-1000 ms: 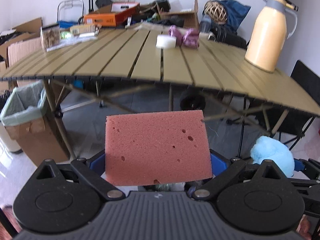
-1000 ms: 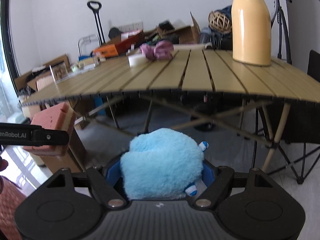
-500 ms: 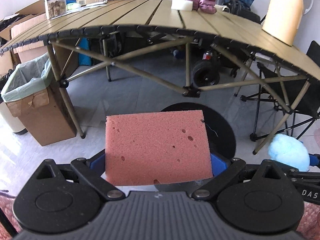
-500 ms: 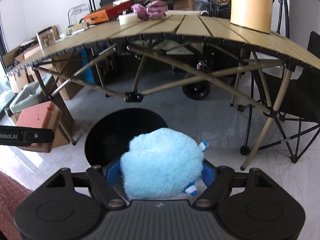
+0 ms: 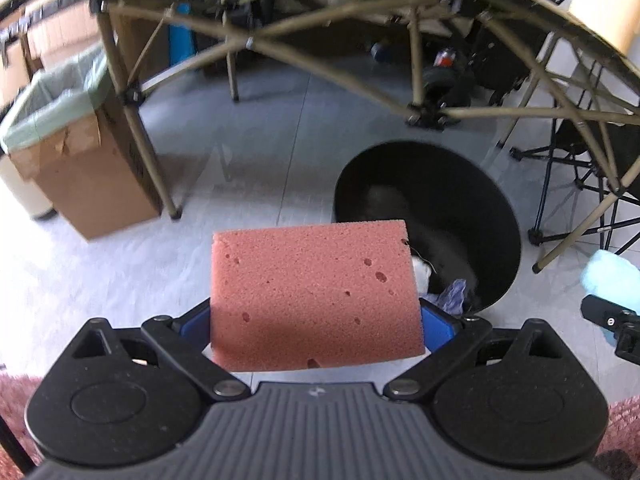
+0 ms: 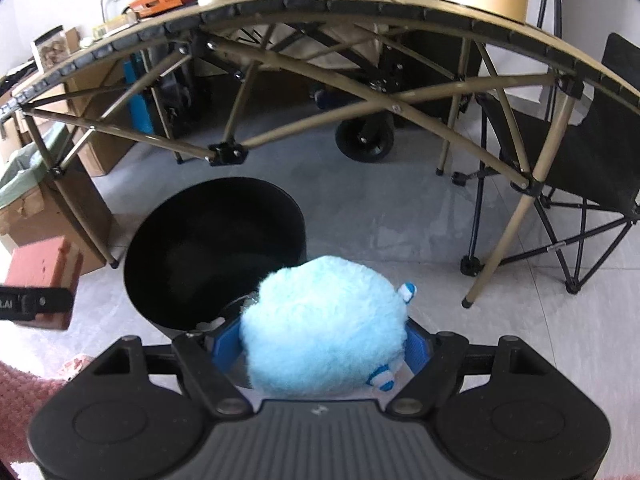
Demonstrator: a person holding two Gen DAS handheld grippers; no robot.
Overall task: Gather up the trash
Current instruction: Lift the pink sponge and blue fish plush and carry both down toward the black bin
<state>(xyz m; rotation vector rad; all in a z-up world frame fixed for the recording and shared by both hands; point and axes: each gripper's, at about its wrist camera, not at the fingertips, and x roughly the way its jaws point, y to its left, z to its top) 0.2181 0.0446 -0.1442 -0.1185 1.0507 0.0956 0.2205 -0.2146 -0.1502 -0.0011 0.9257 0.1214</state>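
Left hand-held gripper (image 5: 316, 316) is clamped on a pink rectangular foam sponge (image 5: 314, 292), held just short of the round black plastic bin (image 5: 504, 216), beside its near rim. Right hand-held gripper (image 6: 322, 350) is pinched around a fluffy light-blue plush toy (image 6: 324, 328), at the bin's near rim. Both items are judged light, soft and compressible; grip across the middle suits them. No breakage risk is expected; snagging of plush on pads is possible at release.

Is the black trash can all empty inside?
No, the left wrist view shows crumpled white and purplish scraps lying at the bottom of the black trash can.
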